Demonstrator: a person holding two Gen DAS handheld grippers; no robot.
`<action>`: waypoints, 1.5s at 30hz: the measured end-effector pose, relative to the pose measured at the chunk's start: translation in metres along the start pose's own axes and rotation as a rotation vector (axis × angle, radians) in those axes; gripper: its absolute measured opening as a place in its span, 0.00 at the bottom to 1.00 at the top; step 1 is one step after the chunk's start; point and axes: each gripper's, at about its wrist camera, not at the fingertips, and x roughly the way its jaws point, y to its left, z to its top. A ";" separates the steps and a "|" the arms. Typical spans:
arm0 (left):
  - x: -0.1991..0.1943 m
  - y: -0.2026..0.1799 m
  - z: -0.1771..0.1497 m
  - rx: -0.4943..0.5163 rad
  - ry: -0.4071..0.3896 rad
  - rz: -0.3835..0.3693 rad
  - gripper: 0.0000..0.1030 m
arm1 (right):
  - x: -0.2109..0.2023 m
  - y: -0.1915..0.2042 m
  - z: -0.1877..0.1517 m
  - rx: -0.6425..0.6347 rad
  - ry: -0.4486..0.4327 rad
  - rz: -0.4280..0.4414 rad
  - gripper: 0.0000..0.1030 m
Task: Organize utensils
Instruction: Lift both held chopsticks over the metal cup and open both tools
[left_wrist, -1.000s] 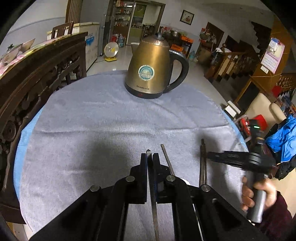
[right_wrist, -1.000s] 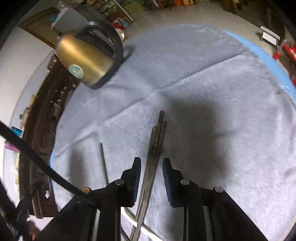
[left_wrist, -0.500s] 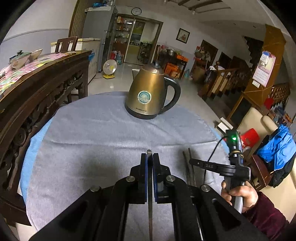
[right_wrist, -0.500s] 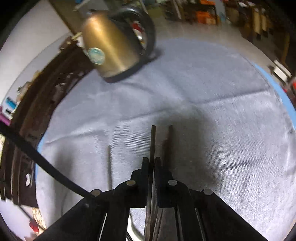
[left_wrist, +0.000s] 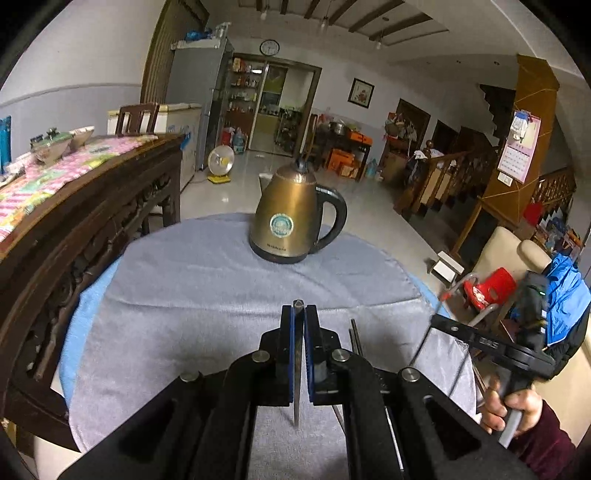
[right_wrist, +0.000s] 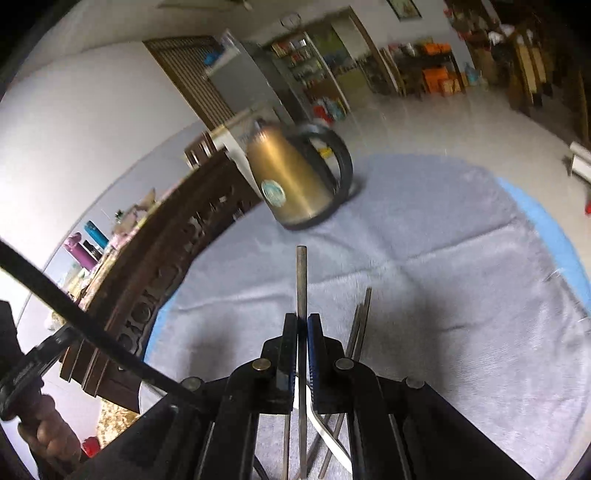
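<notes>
Both grippers have risen since 1 second ago: then the left one sat low over the grey cloth with its chopstick near the fabric and the right one straddled a pair of chopsticks with its jaws apart; each is now lifted clear with a stick clamped.

From the left wrist view, the left gripper (left_wrist: 297, 314) has its jaws pressed tight on a thin metal chopstick (left_wrist: 297, 369), whose pointed tip pokes just past the fingertips while the rest runs back between the blue pads toward the camera. It is held above the grey cloth (left_wrist: 207, 280) that covers the round table. A brass-coloured kettle (left_wrist: 291, 221) with a black handle stands upright on the far side of the cloth. Just to the right of the left gripper, more chopsticks (left_wrist: 354, 336) lie on the cloth, partly hidden by the gripper body. Further right, the person's right hand (left_wrist: 513, 402) grips the handle of the other tool.

From the right wrist view, the right gripper (right_wrist: 302, 325) is closed just as tightly on a second chopstick (right_wrist: 301, 280), which sticks out well beyond the fingertips and points toward the kettle (right_wrist: 295, 181). That view is tilted and slightly blurred. A loose pair of chopsticks (right_wrist: 360, 321) lies on the cloth (right_wrist: 461, 295) just to the right of the jaws. A white curved piece shows below the gripper; I cannot tell what it is. The left hand (right_wrist: 40, 428) shows at the lower left edge.
</notes>
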 end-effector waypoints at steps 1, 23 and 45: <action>-0.005 -0.001 0.002 0.003 -0.012 0.007 0.05 | -0.010 0.003 -0.001 -0.010 -0.021 -0.003 0.06; -0.102 -0.060 0.022 0.094 -0.170 -0.026 0.05 | -0.196 0.103 -0.023 -0.225 -0.332 0.102 0.06; -0.154 -0.109 -0.021 0.158 -0.149 -0.111 0.05 | -0.206 0.118 -0.089 -0.301 -0.283 0.047 0.06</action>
